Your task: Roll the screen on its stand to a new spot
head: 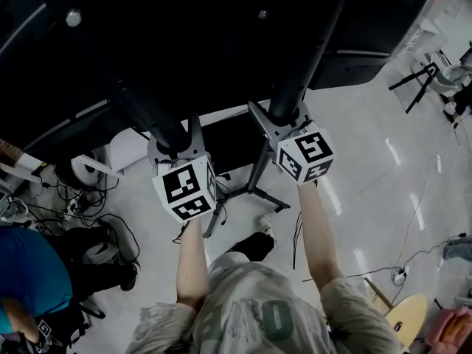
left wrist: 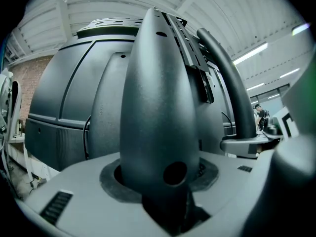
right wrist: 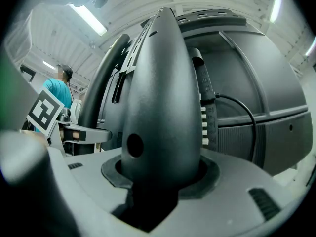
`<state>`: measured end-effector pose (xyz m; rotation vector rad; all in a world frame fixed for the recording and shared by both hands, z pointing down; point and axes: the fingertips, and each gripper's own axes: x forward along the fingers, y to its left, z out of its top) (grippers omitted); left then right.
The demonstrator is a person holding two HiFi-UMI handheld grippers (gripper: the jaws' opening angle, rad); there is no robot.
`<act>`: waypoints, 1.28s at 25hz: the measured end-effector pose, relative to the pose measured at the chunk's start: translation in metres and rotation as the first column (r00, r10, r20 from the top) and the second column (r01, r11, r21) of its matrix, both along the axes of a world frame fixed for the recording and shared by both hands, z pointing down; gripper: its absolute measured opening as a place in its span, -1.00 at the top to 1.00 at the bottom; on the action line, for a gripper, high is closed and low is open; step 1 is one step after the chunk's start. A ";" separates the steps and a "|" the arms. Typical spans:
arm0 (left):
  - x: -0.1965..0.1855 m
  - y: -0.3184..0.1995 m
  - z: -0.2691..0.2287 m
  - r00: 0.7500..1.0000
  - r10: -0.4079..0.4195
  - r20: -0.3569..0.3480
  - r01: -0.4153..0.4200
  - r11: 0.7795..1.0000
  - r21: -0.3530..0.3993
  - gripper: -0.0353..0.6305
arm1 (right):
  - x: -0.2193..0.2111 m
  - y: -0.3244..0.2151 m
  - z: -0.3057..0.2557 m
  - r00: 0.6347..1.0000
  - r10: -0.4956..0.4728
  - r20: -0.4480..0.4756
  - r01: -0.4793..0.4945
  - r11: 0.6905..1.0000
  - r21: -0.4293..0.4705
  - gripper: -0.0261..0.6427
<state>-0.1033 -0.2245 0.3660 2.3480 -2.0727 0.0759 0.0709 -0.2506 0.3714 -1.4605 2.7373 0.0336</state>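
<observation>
The big black screen (head: 184,35) fills the top of the head view, seen from its back. Two dark grey uprights of its stand slant down toward me: the left post (head: 147,113) and the right post (head: 306,57). My left gripper (head: 175,142) is shut on the left post (left wrist: 158,107), which fills the gap between its jaws. The right gripper (head: 284,120) is shut the same way on the right post (right wrist: 160,102). The stand's legs (head: 258,190) spread on the pale floor below. The screen's ribbed back (right wrist: 256,107) rises behind each post.
A person in a blue shirt (head: 29,271) crouches at the lower left beside tangled cables (head: 81,205). A round wooden stool (head: 409,316) and a floor socket with its cord (head: 398,275) lie at the lower right. A black folding frame (head: 420,80) stands at the upper right.
</observation>
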 end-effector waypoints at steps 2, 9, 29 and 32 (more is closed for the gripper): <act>0.019 -0.007 0.003 1.000 -0.011 -0.001 0.011 1.000 0.001 0.24 | 0.019 -0.009 0.004 1.000 -0.012 0.000 0.012 1.000 -0.005 0.29; 0.085 -0.039 0.011 0.999 -0.047 -0.003 0.047 0.999 0.010 0.25 | 0.084 -0.046 0.013 0.999 -0.039 -0.009 0.039 0.999 -0.009 0.29; 0.287 -0.107 0.024 0.996 -0.090 -0.018 0.091 0.996 0.009 0.25 | 0.282 -0.125 0.026 0.992 -0.122 -0.014 0.121 0.993 -0.011 0.29; 0.325 -0.118 0.021 0.994 -0.107 -0.015 0.107 0.994 0.024 0.25 | 0.319 -0.140 0.025 0.990 -0.137 -0.013 0.137 0.990 -0.008 0.29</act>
